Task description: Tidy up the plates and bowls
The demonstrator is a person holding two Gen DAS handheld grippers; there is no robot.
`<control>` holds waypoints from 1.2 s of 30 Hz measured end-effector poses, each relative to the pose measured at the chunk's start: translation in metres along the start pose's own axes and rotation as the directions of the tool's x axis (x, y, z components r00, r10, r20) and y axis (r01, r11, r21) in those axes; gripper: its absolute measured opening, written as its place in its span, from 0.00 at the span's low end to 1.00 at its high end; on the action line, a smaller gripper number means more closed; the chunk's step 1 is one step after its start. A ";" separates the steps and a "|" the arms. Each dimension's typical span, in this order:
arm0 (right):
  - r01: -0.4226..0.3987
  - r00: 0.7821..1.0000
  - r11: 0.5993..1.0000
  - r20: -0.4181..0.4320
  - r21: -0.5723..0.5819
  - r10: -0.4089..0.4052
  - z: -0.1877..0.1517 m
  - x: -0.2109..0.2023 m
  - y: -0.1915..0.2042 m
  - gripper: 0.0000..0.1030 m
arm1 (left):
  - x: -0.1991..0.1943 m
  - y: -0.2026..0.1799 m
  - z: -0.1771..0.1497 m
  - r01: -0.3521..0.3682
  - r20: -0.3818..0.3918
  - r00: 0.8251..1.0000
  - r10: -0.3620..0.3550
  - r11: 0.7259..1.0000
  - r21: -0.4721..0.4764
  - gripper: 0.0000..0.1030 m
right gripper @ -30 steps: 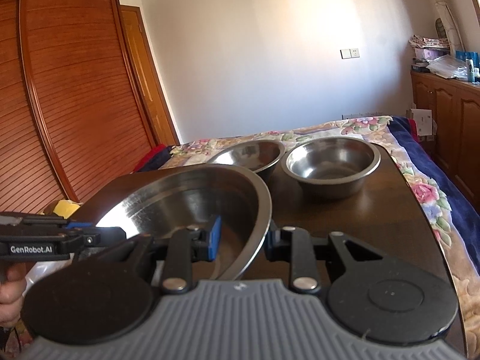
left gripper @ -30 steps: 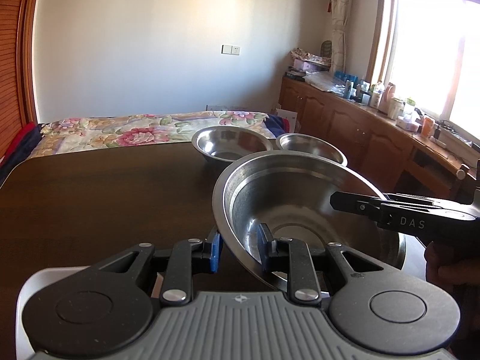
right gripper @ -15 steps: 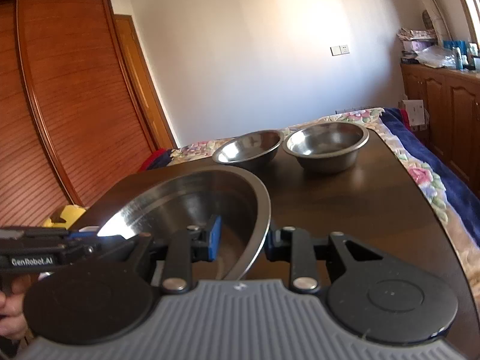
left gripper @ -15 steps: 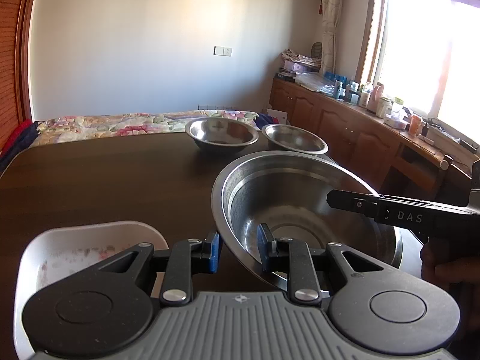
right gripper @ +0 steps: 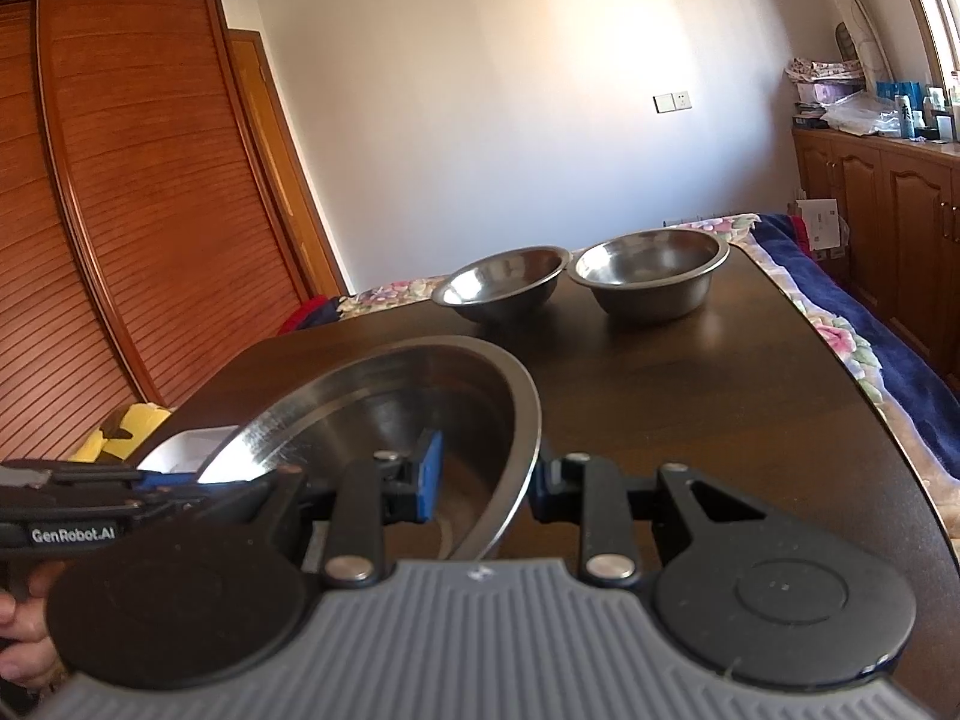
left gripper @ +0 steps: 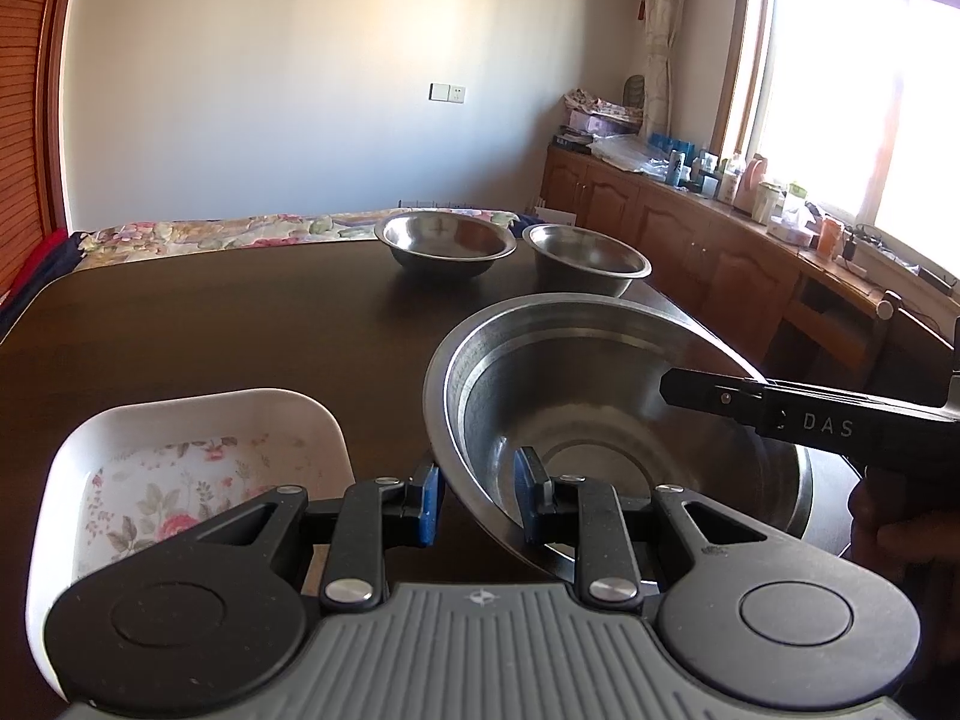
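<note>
Both hand-held grippers, left (left gripper: 477,495) and right (right gripper: 483,480), stay clamped on the large steel basin's (left gripper: 600,420) rim, now lower beside the floral dish (left gripper: 180,480), nearing set-down.

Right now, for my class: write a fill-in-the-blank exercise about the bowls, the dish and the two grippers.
1. Both grippers grip the rim of the large ___ bowl.
2. At the dark wooden table's far end stand ___ smaller steel bowls.
3. The white dish has a ___ pattern.
4. The left gripper and right gripper hold ___ sides.

Answers: steel; two; floral; opposite
</note>
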State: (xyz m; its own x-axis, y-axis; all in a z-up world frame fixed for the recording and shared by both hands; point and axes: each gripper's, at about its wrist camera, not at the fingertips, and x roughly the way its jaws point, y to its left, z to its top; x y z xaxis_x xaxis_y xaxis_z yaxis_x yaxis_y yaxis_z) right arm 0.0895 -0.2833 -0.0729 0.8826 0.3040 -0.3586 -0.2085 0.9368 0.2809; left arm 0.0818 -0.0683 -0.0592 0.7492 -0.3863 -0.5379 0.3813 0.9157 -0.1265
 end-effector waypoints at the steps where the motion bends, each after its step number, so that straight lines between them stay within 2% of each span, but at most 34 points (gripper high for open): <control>1: 0.001 1.000 1.000 0.000 0.000 -0.001 0.000 0.001 -0.001 0.30 | 0.001 0.000 0.000 0.001 0.000 1.000 -0.001 1.000 0.002 0.26; 17: 0.009 1.000 1.000 -0.029 0.014 -0.009 -0.006 0.003 -0.004 0.30 | 0.010 -0.002 -0.002 0.003 -0.027 1.000 -0.003 1.000 0.007 0.27; 33: 0.007 0.999 1.000 -0.037 0.002 -0.007 -0.007 0.003 -0.007 0.30 | 0.010 -0.002 -0.004 0.007 -0.017 1.000 -0.007 1.000 0.004 0.28; 36: 0.009 0.999 1.000 -0.040 -0.005 -0.009 -0.007 0.003 -0.007 0.32 | 0.010 0.000 -0.004 -0.004 -0.014 1.000 0.004 1.000 0.002 0.31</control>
State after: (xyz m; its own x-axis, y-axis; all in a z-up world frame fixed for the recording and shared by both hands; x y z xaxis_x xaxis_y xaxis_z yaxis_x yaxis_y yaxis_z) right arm 0.0904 -0.2878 -0.0823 0.8670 0.3024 -0.3960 -0.2030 0.9402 0.2735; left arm 0.0868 -0.0720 -0.0674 0.7433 -0.3812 -0.5497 0.3797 0.9170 -0.1225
